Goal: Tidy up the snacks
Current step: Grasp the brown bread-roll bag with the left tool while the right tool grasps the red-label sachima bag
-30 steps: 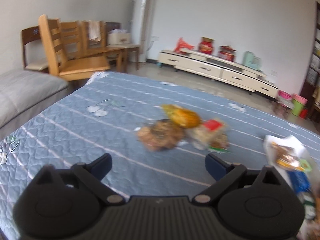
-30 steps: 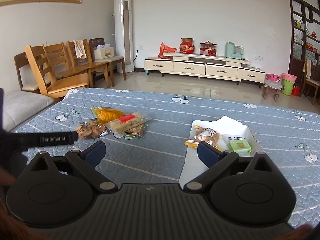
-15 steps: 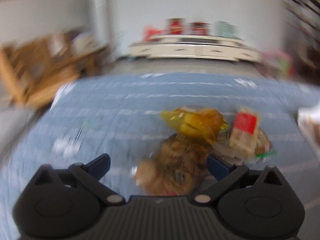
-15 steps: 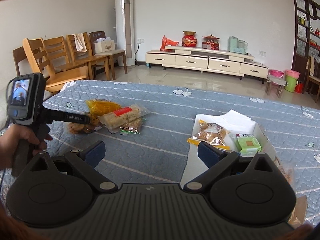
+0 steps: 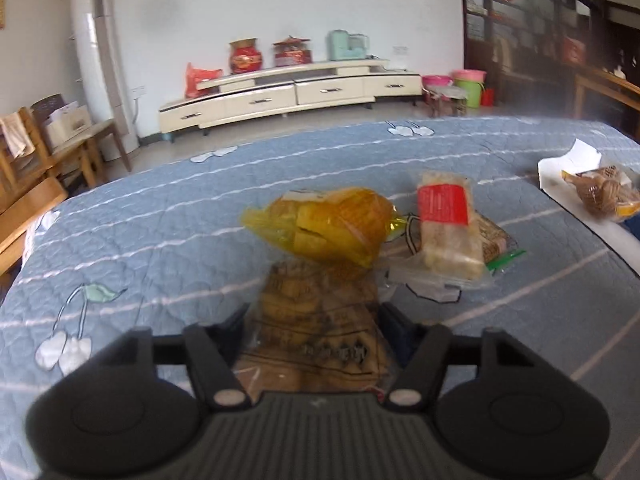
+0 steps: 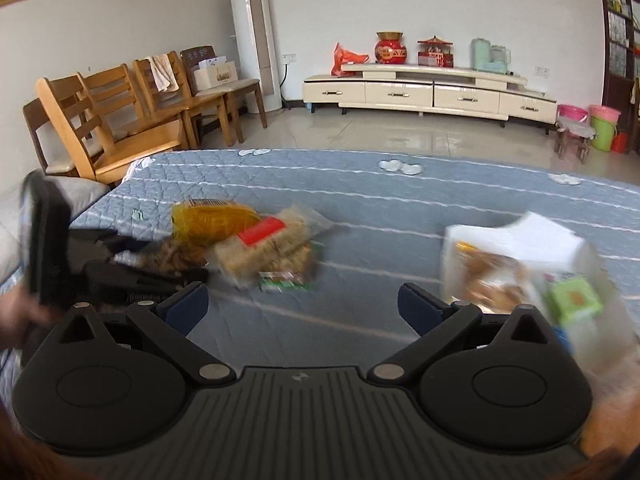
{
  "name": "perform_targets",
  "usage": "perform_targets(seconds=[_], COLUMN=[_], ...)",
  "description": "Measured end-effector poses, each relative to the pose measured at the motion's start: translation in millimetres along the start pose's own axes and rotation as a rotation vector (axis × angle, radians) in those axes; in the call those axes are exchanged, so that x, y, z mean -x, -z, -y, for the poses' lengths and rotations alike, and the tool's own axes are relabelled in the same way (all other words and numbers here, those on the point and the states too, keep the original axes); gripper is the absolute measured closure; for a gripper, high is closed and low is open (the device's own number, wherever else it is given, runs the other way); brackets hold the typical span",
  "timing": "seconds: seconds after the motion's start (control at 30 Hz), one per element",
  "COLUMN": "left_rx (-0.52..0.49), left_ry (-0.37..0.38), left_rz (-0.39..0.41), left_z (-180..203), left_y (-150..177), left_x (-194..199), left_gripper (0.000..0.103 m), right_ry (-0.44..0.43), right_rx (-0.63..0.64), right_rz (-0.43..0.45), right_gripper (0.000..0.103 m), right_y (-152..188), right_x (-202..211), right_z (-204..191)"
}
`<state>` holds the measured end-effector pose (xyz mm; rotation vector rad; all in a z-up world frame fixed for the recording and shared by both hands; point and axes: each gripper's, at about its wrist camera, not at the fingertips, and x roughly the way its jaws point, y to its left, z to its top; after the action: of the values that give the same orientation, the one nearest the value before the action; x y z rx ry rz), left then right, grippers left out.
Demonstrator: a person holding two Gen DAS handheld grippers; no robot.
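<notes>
The left gripper (image 5: 312,320) had just been closing, and a brown biscuit bag (image 5: 316,332) was clamped between its jaws on the blue quilt (image 5: 140,240). Just beyond, a yellow bag (image 5: 324,222) was seen touching it, with a red-labelled pack (image 5: 448,224) lying beside that. A white box (image 5: 560,168) holding more snacks was set well apart to the right. The right gripper (image 6: 302,308) was held above bare quilt, its jaws spread wide with nothing between them.
</notes>
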<state>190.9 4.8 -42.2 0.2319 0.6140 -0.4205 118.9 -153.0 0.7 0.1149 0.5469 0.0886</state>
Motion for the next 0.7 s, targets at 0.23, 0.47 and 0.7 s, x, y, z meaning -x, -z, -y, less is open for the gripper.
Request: perform_targets(seconds=[0.23,0.47,0.7], left_rx=[0.142,0.291,0.343], left_ry=[-0.147,-0.194,-0.22], left_rz=[-0.016,-0.007,0.019], left_z=[6,0,-1], left_y=[23,42,48], left_x=[39,73,87], left_gripper=[0.043,0.043,0.043], right_ry=[0.053,0.137,0.138], right_rx=[-0.108,0.018,0.237], right_rz=[-0.058,-0.167,-0.107], right_gripper=[0.0,0.0,0.053], right_y=[-30,-26,4], right_x=[-75,-138,-109], right_z=[-21,-59,-73])
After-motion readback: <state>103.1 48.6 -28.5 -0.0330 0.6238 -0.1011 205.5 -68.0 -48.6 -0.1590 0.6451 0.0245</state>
